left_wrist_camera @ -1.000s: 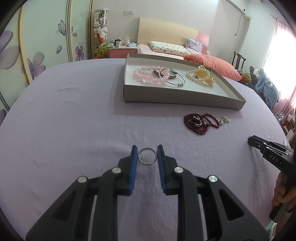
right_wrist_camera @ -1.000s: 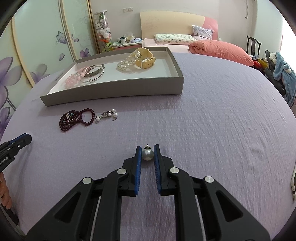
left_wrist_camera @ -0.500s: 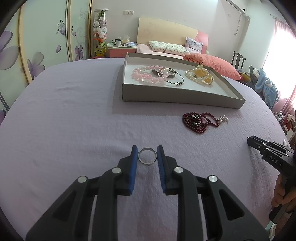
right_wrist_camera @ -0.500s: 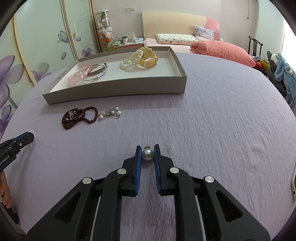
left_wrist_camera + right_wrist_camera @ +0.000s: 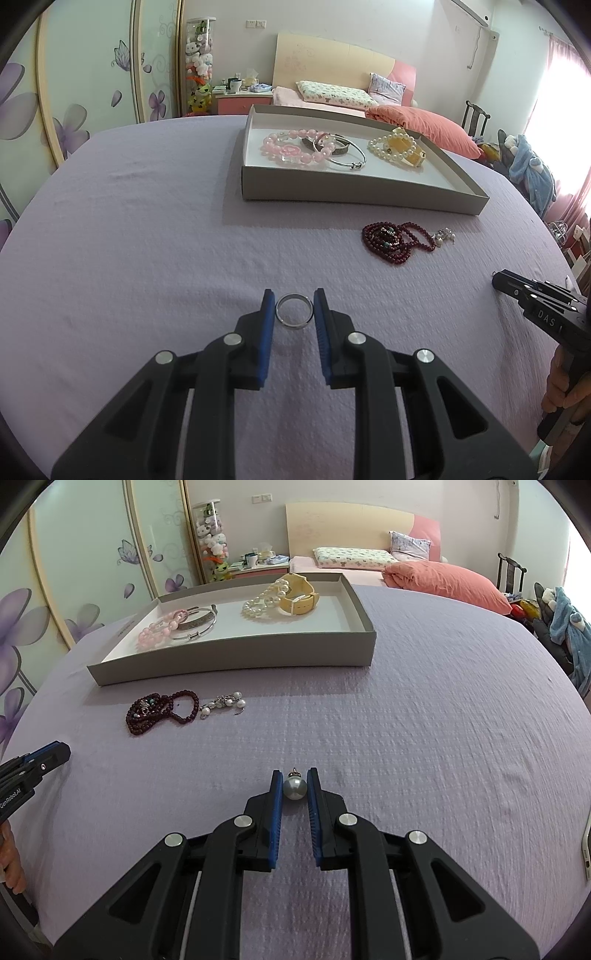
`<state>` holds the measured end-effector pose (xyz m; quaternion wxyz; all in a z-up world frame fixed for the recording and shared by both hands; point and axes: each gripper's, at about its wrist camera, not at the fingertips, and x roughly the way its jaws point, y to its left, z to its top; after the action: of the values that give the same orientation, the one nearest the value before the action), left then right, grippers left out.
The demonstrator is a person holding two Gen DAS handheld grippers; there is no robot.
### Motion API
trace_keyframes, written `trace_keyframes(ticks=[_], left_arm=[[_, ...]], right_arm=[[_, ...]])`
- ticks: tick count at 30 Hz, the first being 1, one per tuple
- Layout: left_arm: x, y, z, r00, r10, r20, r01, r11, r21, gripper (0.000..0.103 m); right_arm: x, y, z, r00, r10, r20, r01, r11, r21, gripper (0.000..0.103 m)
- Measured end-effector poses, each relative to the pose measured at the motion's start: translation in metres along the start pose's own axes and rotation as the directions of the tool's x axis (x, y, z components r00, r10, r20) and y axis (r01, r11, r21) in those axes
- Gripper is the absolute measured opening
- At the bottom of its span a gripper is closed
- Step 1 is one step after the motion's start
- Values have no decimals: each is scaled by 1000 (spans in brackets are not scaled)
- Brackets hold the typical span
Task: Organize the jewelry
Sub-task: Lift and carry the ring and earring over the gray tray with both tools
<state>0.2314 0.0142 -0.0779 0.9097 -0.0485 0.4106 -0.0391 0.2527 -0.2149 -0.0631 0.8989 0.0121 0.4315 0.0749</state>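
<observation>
Left gripper [image 5: 294,308] clasping ring [image 5: 294,311], right gripper [image 5: 294,787] clasping pearl [image 5: 294,788]

Bare purple cloth [image 5: 424,720] lies ahead — only the dark-red beads [image 5: 159,710] front the tray [image 5: 236,657].

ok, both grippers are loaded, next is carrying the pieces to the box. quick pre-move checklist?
1. Left gripper grips the silver metal ring: ok, ring sits between the blue pads.
2. Right gripper grips the round grey pearl pendant: ok, pads touch both sides.
3. Shallow grey cardboard box has bare floor for drops: ok, near the front wall.
4. Path to box: cannot tell; dark red bead necklace and small pearl-and-silver earrings lie before its left part.
5. Items lifted off the lilac bedspread: cannot tell.
</observation>
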Motion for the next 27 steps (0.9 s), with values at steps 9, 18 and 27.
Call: trace_keyframes(ticks=[9, 18, 27], left_arm=[[-19, -9, 7, 997, -5, 78, 4, 1000, 13, 22], [-51, -23, 39, 959, -24, 284, 13, 999, 39, 22], [-47, -34, 80, 921, -36, 387, 16, 998, 55, 22]], right_arm=[[-21, 6, 13, 994, 15, 111, -13, 1000, -16, 14], [-53, 19, 49, 946, 38, 322, -28, 999, -35, 14], [-57, 30, 83, 908, 49, 416, -34, 998, -43, 14]])
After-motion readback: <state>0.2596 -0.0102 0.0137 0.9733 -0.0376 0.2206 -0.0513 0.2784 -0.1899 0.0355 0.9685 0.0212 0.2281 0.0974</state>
